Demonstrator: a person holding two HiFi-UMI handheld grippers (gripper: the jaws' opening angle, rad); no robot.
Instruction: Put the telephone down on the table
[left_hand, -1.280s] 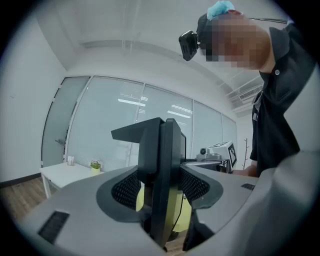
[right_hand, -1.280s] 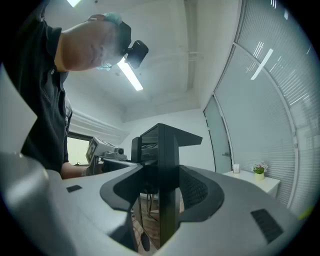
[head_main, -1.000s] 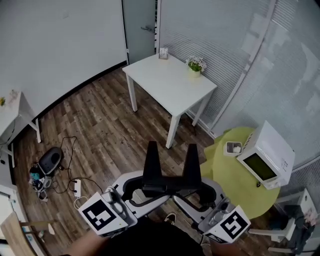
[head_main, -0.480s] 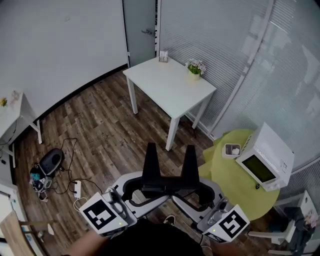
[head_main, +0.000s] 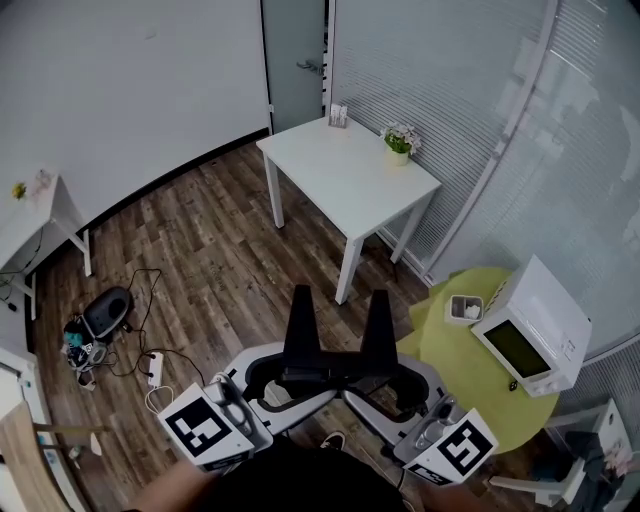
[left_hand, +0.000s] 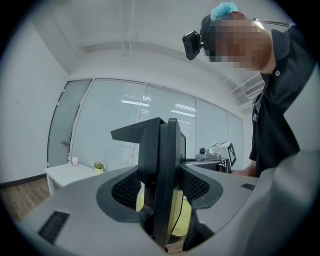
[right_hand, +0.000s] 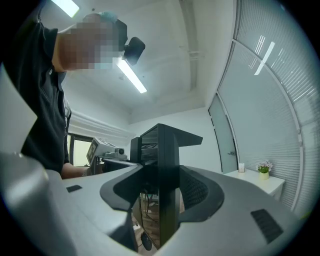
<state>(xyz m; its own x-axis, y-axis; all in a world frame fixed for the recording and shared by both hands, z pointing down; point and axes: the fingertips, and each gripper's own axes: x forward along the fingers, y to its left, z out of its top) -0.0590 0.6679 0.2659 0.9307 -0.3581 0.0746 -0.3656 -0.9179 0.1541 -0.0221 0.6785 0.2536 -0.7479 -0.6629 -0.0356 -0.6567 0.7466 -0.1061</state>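
The black telephone (head_main: 335, 355), with two upright black parts, hangs above the wooden floor in front of me, clamped between both grippers. My left gripper (head_main: 283, 378) grips it from the left, its marker cube low in the head view. From the other side my right gripper (head_main: 397, 380) grips it. In the left gripper view the left gripper (left_hand: 162, 197) has its grey jaws and black pads against the telephone (left_hand: 165, 165). The right gripper (right_hand: 162, 197) presses on the same telephone (right_hand: 162, 165) in its own view. The white table (head_main: 330, 170) stands ahead, apart from the telephone.
A potted plant (head_main: 400, 140) and a small stand (head_main: 338, 115) sit on the white table's far side. A yellow-green round table (head_main: 470, 375) at the right carries a white appliance (head_main: 535, 325) and a small box (head_main: 465, 308). Cables and a power strip (head_main: 155, 370) lie on the floor at the left.
Both grippers keep the same hold on the telephone. The room has slid in the head view: the white table now lies a little further right and lower.
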